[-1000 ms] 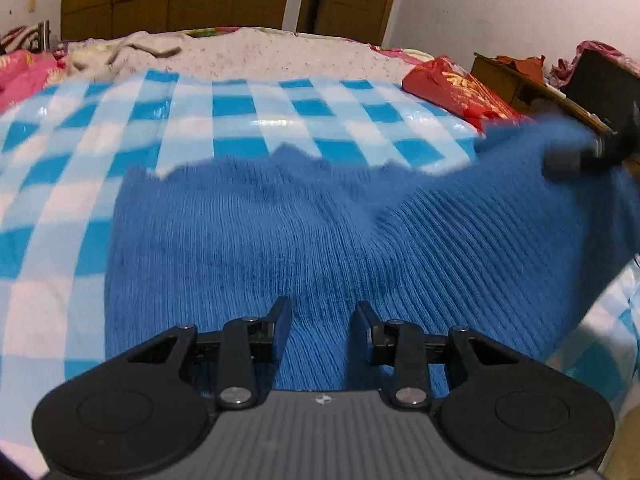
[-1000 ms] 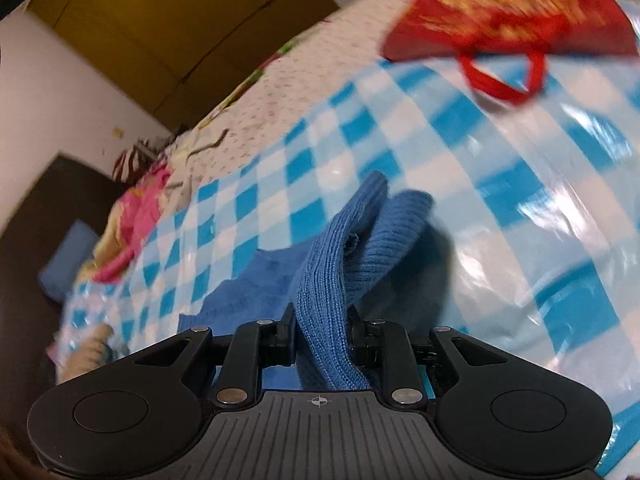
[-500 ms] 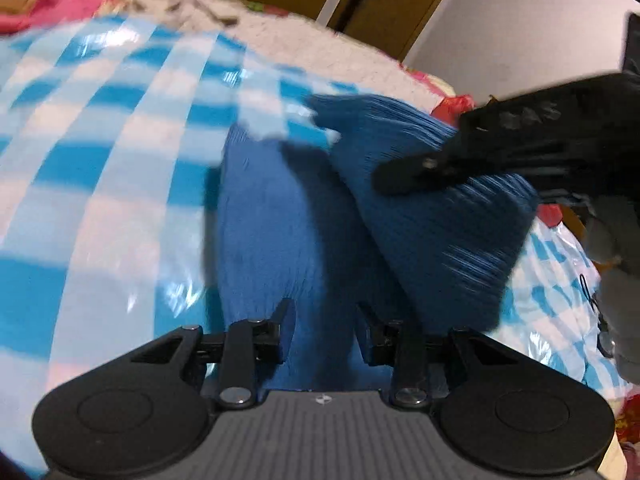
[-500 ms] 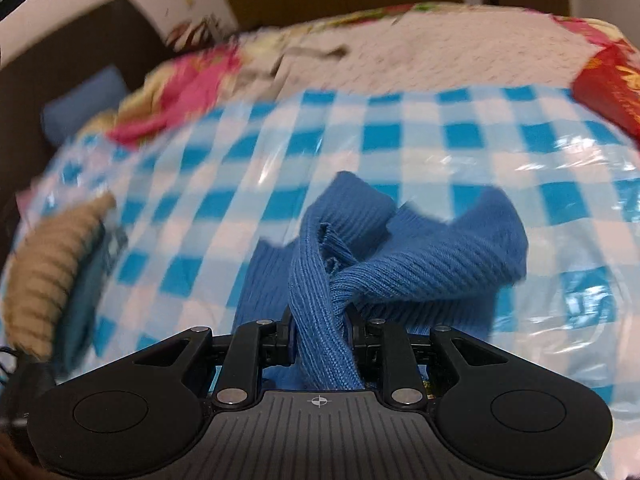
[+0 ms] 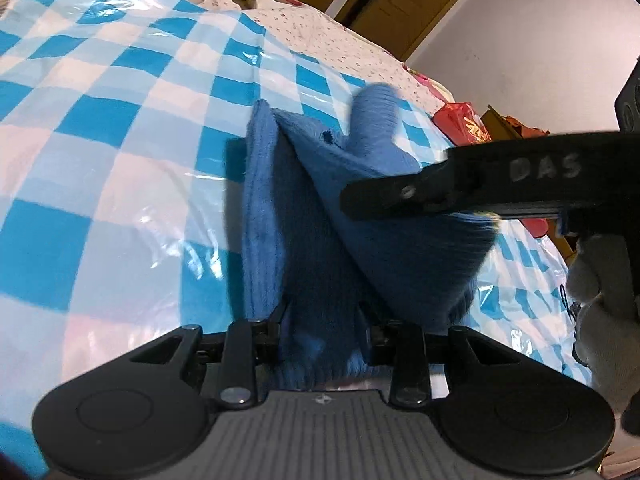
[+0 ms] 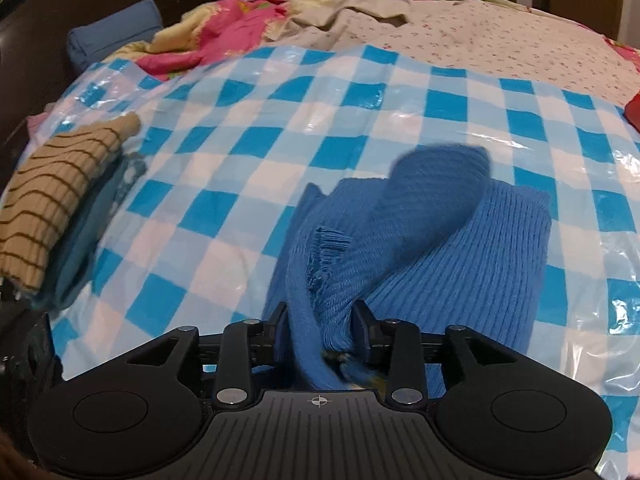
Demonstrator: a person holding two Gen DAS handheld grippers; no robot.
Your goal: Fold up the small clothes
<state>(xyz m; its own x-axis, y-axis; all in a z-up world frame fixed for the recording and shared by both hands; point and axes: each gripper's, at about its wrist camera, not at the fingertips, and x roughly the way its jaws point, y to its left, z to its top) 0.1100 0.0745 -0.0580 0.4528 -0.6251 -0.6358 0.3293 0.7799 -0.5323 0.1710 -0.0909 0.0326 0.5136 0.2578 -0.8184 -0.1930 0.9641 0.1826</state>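
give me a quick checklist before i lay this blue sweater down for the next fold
1. Left gripper has the blue sweater between its fingers: ok.
2. Right gripper shut on the sweater's edge: ok.
3. Sweater folded over itself, halves roughly stacked: ok.
4. Edges lined up evenly: cannot tell, cloth is bunched and blurred.
5. Checked sheet bare beside the sweater for laying down: ok.
6. Striped top lies apart from the sweater: ok.
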